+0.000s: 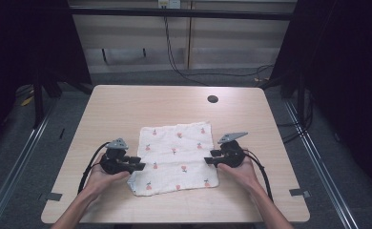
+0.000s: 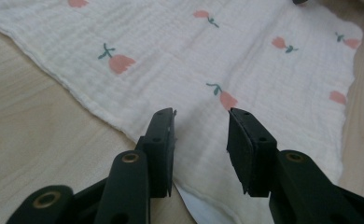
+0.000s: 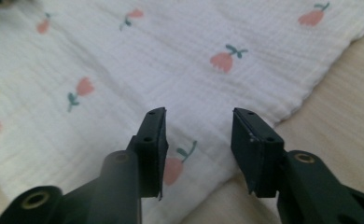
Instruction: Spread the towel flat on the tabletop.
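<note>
While both hands come in from the near edge of the table [image 1: 103, 102], each holds a gripper at one side of the cloth [image 1: 174, 143]. Left hand [image 1: 98, 177] – resting on the tabletop near the cloth's near-left corner, wrapped around the left gripper [image 1: 141, 166]. Its jaws point right, over the cloth's left edge. In the left gripper view the left gripper [image 2: 201, 128] stands with its jaws apart, a clear gap between the pads, and nothing pinched; the cloth [image 2: 194, 60] lies flat below and beyond them. A small fold of the cloth's edge shows just beneath the jaws.

Right hand [image 1: 241, 171] – resting near the cloth's right edge, holding the right gripper [image 1: 208, 160], jaws pointing left toward the cloth. In the right gripper view the right gripper [image 3: 199, 128] is likewise parted, pads clear of the fabric, with the cloth [image 3: 147, 70] spread under and ahead of them and bare wood to one side.

Cloth: white, printed with small pink flowers on green stems, lying spread on the near half of the table, between the two grippers, roughly square and slightly skewed. Near-left corner slightly turned up.

Farther off, a round dark hole [image 1: 212, 99] sits in the tabletop near the far edge. Beyond the table, black cables [image 1: 174, 62] trail across the floor.
</note>
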